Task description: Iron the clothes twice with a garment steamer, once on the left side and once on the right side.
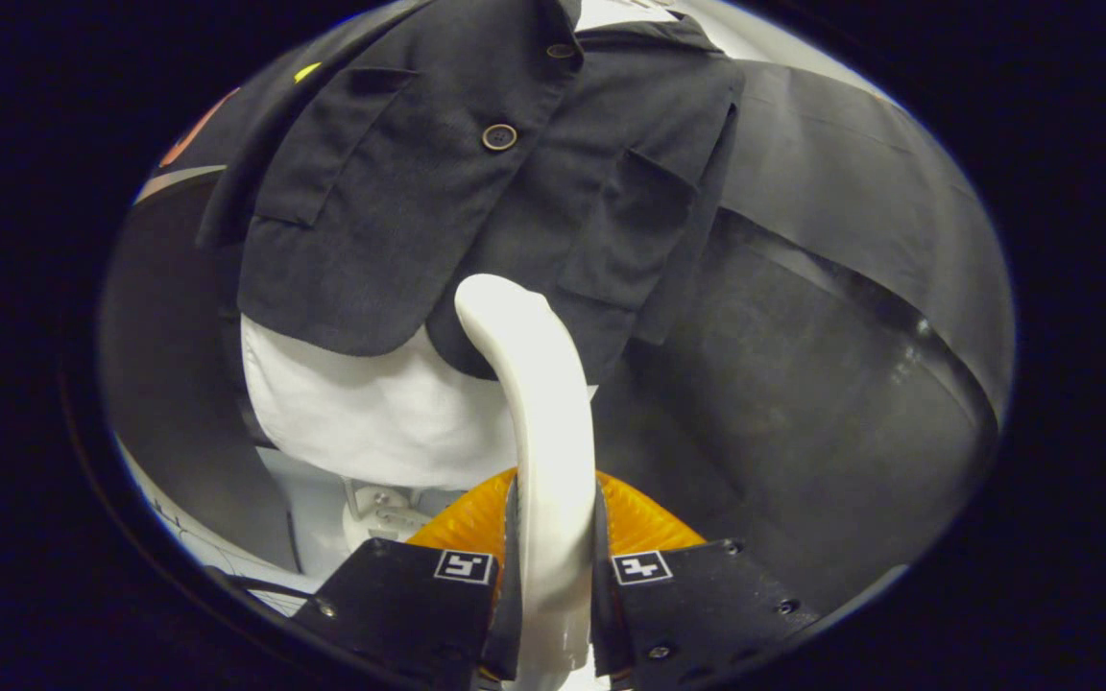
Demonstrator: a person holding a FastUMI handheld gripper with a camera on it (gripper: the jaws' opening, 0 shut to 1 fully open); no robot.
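A dark jacket [476, 182] with brown buttons hangs on a white mannequin torso [371, 413] straight ahead. My gripper [553, 547] is shut on the white garment steamer [543, 403], both fingers pressing its handle. The steamer curves up and forward, and its head sits at the jacket's lower hem near the front opening. I cannot tell whether the head touches the cloth. An orange ribbed part [644, 523] shows behind the handle between the fingers.
The mannequin's metal stand [380, 509] rises from a white base below the torso. Dark cloth wall [851, 288] curves around the right and left sides. A cable [246, 581] runs along the white surface at the lower left.
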